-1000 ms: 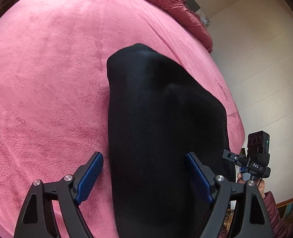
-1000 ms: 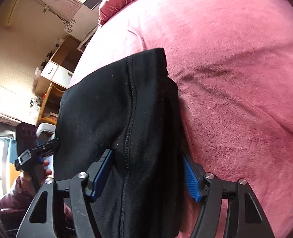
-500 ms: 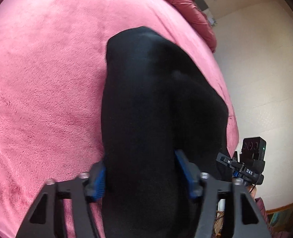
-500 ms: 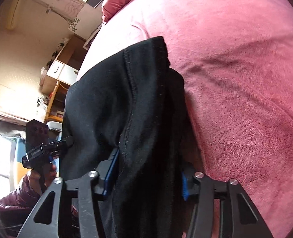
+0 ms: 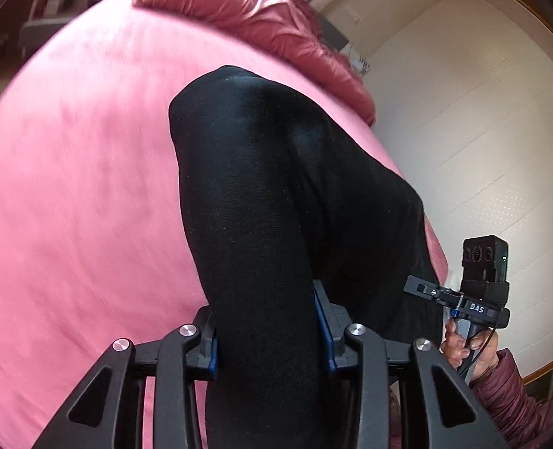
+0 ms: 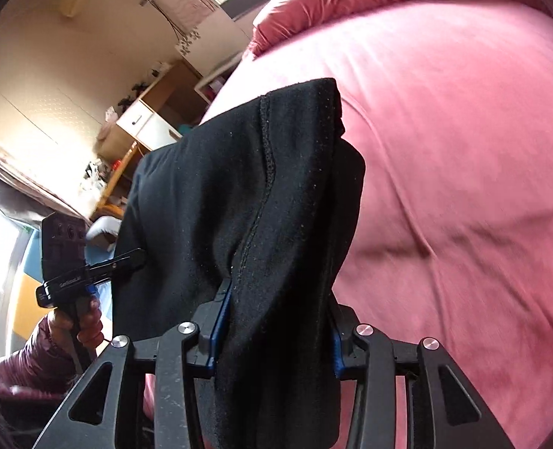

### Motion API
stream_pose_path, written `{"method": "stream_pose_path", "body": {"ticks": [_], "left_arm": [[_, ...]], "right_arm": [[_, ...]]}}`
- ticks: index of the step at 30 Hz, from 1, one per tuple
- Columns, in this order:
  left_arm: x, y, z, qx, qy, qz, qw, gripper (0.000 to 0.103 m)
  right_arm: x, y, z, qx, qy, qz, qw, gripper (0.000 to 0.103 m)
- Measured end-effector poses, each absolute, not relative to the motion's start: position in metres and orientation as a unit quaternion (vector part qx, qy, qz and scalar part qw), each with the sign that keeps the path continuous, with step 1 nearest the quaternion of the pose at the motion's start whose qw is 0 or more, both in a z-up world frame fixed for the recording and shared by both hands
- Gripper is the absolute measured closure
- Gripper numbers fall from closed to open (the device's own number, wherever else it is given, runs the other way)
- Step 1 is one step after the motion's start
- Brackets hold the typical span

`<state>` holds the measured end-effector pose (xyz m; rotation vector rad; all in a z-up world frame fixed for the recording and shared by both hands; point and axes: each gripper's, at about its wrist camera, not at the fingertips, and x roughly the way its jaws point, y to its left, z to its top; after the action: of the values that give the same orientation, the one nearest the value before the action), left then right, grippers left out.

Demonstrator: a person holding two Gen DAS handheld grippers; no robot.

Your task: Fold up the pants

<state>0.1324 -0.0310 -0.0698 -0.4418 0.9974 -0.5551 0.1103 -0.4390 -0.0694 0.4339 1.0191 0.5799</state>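
Pants [image 5: 261,202] stretch lengthwise away from both clamping grippers.

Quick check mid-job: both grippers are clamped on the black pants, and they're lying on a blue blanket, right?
Not quite. The blanket is pink, not blue, as the left wrist view shows. The rest holds: the left gripper and the right gripper, whose jaws have just been closing, are each clamped on the black pants.

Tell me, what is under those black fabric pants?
Under the black fabric pants lies a fuzzy pink bed blanket, visible all around them. The patch directly beneath, and anything resting there, is covered by the cloth.
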Motion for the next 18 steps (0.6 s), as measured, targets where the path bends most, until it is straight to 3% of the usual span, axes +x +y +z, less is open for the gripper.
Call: {"method": "stream_pose_path", "body": {"ticks": [7,18], "left_arm": [[0.184,0.004,-0.063,-0.21,0.462,-0.213,0.835,0.064],[0.233,0.03,-0.108,-0.233,0.503,-0.15,0.819,0.063]], "right_arm": [[0.184,-0.39,-0.066,0.206,0.474,0.28,0.809,0.06],[0.259,-0.335,-0.099,0.191,0.519,0.27,0.788,0.06]]}}
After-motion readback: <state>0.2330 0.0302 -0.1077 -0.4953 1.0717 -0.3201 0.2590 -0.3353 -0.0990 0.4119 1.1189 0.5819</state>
